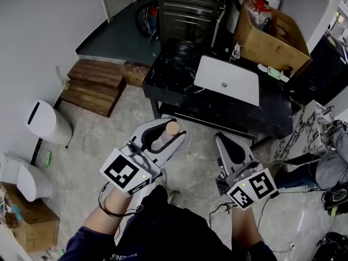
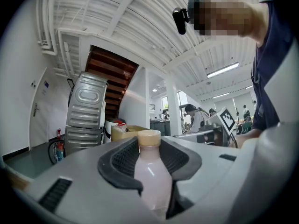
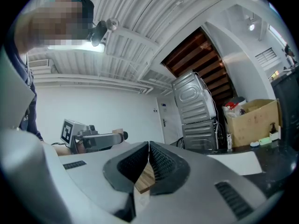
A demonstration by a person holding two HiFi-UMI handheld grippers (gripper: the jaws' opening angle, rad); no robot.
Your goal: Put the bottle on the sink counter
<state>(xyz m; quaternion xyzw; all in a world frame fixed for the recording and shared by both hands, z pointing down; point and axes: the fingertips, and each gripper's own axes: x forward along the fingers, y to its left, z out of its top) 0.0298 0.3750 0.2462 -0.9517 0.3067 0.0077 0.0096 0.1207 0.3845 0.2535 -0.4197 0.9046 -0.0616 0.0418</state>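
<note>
A small bottle [image 1: 161, 141] with pale pinkish contents and a tan cap [image 1: 172, 128] sits between the jaws of my left gripper [image 1: 163, 133], which is shut on it. In the left gripper view the bottle [image 2: 152, 178] stands up between the dark pads, held by my left gripper [image 2: 150, 155]. My right gripper [image 1: 222, 140] hangs beside it to the right, shut and empty. Its pads meet in the right gripper view [image 3: 148, 149]. Both are held over the floor, short of the black marble sink counter [image 1: 174, 75] with its white basin [image 1: 227, 79].
A cardboard box [image 1: 272, 37] full of items stands on the counter's far right. A metal appliance [image 1: 187, 4] is behind the counter. Wooden steps [image 1: 95, 86] and a white bin [image 1: 46, 121] lie to the left. Cables [image 1: 321, 184] trail at the right.
</note>
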